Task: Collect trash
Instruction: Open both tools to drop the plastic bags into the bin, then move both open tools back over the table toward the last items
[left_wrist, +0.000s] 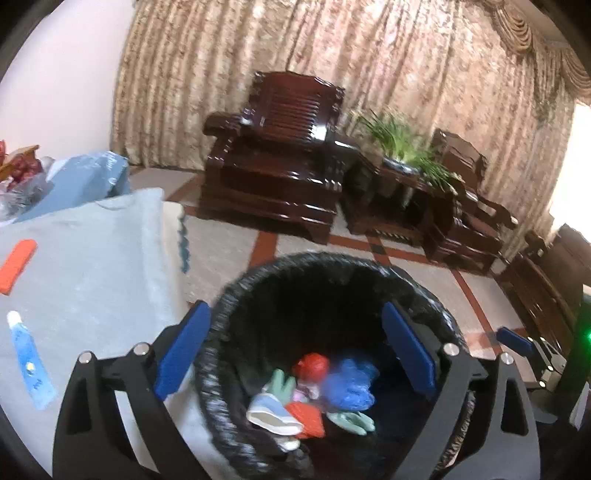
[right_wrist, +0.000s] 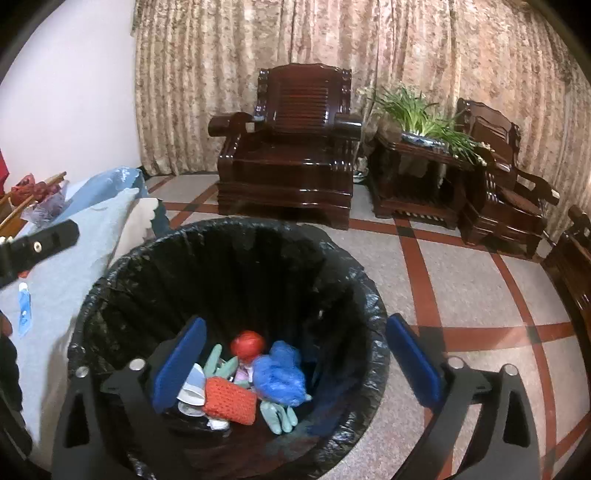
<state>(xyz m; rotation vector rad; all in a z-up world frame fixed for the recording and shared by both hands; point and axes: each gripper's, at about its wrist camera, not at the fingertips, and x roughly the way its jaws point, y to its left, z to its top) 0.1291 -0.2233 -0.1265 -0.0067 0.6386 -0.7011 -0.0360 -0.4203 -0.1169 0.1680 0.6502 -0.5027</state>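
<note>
A bin with a black liner (left_wrist: 332, 262) stands on the floor beside the table. In it lie a red ball (right_wrist: 247, 343), a crumpled blue bag (right_wrist: 277, 373), an orange knitted pad (right_wrist: 229, 400), green gloves (right_wrist: 277, 417) and a paper cup (right_wrist: 192, 387). My left gripper (left_wrist: 295, 349) hangs open over the bin's mouth, nothing between its blue pads. My right gripper (right_wrist: 295, 362) is open too, its left pad over the bin and its right pad outside the rim (right_wrist: 229, 225). On the table's pale blue cloth (left_wrist: 92, 258) lie an orange piece (left_wrist: 16, 266) and a blue tube (left_wrist: 27, 365).
Across the tiled floor stand a dark wooden armchair (right_wrist: 288, 147), a side table with a green plant (right_wrist: 424, 114) and a second armchair (right_wrist: 506, 177), all before a patterned curtain. A blue bag (left_wrist: 88, 173) and crumpled plastic (left_wrist: 22, 184) sit at the table's far end.
</note>
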